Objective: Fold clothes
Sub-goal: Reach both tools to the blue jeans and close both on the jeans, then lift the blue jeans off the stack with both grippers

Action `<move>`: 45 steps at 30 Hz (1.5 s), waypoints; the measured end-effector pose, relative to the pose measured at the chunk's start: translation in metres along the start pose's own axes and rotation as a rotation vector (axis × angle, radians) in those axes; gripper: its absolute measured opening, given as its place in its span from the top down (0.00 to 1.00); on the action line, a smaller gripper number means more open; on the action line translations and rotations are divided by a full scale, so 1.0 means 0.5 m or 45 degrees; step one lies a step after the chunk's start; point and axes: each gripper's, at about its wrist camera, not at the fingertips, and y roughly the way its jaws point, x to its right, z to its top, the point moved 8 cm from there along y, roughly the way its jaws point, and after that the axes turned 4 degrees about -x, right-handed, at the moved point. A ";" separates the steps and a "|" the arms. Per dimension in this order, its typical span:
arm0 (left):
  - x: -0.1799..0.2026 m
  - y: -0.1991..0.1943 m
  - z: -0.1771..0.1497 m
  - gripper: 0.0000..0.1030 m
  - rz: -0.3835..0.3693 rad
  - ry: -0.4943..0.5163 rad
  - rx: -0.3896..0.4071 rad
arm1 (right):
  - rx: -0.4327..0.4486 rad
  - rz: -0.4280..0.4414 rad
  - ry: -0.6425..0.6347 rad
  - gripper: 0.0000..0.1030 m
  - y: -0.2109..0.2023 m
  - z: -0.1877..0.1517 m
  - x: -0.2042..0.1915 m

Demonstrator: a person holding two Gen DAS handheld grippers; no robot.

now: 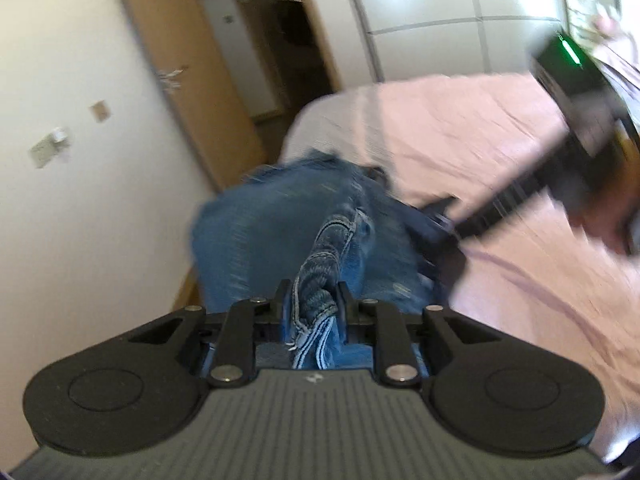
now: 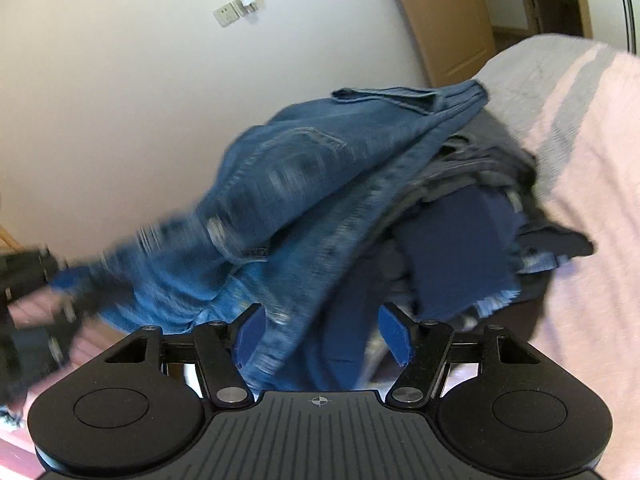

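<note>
Gripping a bunched seam of the blue jeans (image 1: 320, 248), my left gripper (image 1: 313, 300) has its jaws pinched tight on a thick roll of denim, stitching and a frayed end poking back toward the camera. From that clamp the jeans run away toward twelve o'clock and spread out over the edge of the pink bedspread (image 1: 500, 152), so their long axis lies roughly along the left gripper's own line of sight.

In the right wrist view the jeans (image 2: 304, 184) drape from about nine o'clock up to one o'clock, hanging over a heap of darker clothes (image 2: 472, 216) on the bed (image 2: 592, 152). My right gripper (image 2: 324, 336) stands wide, blue pads (image 2: 394, 338) well apart, with a fold of denim lying between them but not pinched. The left gripper shows blurred at nine o'clock there, holding the far end.

I judge the right side is the nearer one for a second grip: the cloth already lies between its fingers, at twelve o'clock and close. Closing there would give me two held points to stretch the jeans along their length before folding. The risk I see is catching the dark garment underneath along with the denim.

There are no containers in view; the pile simply sits on the bedspread.
</note>
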 end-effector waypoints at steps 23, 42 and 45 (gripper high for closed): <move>-0.140 0.052 0.052 0.84 0.069 0.039 -0.015 | -0.003 0.021 0.286 0.71 0.120 0.022 -0.030; 0.004 -0.198 0.370 0.87 -0.059 0.153 0.526 | 0.279 0.147 0.197 0.90 -0.402 0.310 0.006; 0.112 -0.262 0.397 0.87 -0.120 0.188 0.584 | 0.307 0.148 0.154 0.90 -0.519 0.299 0.030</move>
